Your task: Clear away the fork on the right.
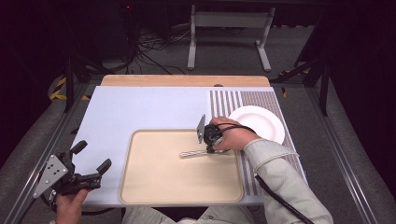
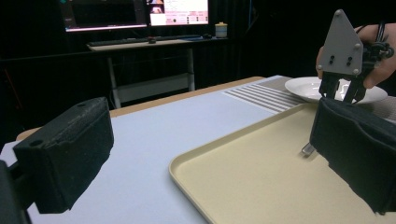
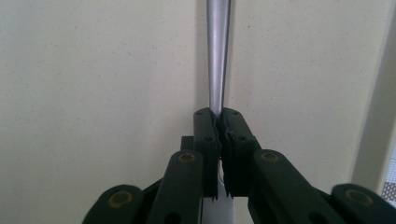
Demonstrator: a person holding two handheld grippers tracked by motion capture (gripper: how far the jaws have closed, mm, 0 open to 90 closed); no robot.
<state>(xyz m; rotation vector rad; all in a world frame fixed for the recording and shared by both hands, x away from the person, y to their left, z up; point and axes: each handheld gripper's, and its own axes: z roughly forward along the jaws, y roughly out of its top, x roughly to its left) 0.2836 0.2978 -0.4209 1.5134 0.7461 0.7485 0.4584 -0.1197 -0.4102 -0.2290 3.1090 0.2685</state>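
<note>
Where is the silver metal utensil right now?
In the high view, the silver metal utensil lies on the right part of the beige plastic tray, its right end pinched in the right tongs, near the white plate.

Even overhead light falls on the table [image 1: 140, 107], while the floor and room around it sink into near-black. The beige tray [image 1: 154, 186] is evenly lit, with only a soft shadow beside the metal utensil [image 1: 194, 153] on it. The white plate [image 1: 261, 122], right of the tray, is bright but not blown out. Behind the table, two monitors [image 2: 140, 11] glow. Up close, the left gripper [image 2: 210, 154] looks soft and grainy, and the right gripper [image 3: 219, 135] sharper than the utensil past it.
</note>
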